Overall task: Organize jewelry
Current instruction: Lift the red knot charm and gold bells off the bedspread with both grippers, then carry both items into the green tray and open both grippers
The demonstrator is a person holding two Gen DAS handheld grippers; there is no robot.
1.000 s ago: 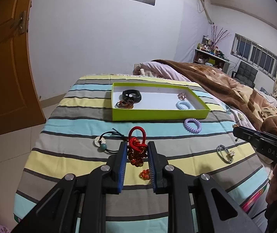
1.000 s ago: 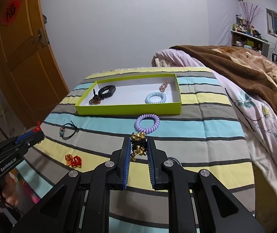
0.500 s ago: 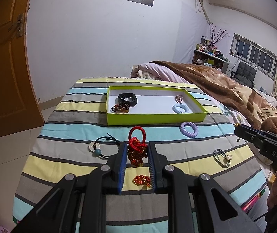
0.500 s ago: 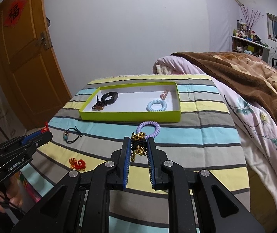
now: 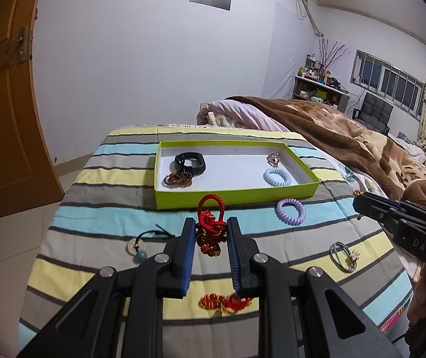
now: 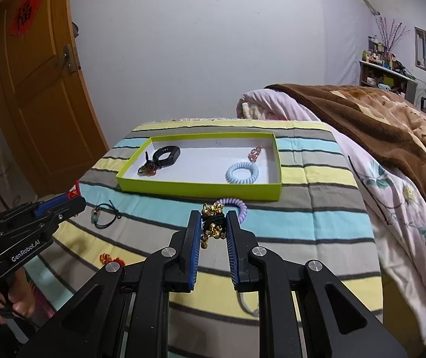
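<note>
In the left wrist view, the left gripper [image 5: 211, 228] is seen closed on a red knotted cord ornament [image 5: 210, 229], which is pinched between the blue pads, its loop rising past the fingertips. Beyond the fingertips a green tray [image 5: 236, 192] is seen on the striped bedspread [image 5: 99, 208]; a black band [image 5: 190, 162], a beaded piece [image 5: 178, 179], a pale blue coil tie [image 5: 277, 176] and a pink trinket [image 5: 273, 158] lie in it. A purple coil tie [image 5: 290, 211] lies right of the fingertips, a black cord with a teal bead [image 5: 141, 246] left of them, and a red-orange charm [image 5: 224, 302] under the fingers. A grey tie [image 5: 344, 256], shown only here, lies far right.

In the right wrist view, the right gripper [image 6: 214, 223] is seen clamped on a black cord with gold bells [image 6: 211, 226]. The purple coil tie [image 6: 238, 205] is half hidden just past the right fingertip, with the tray [image 6: 201, 186] beyond. The left gripper [image 6: 63, 205] is seen side-on, at the left.
</note>
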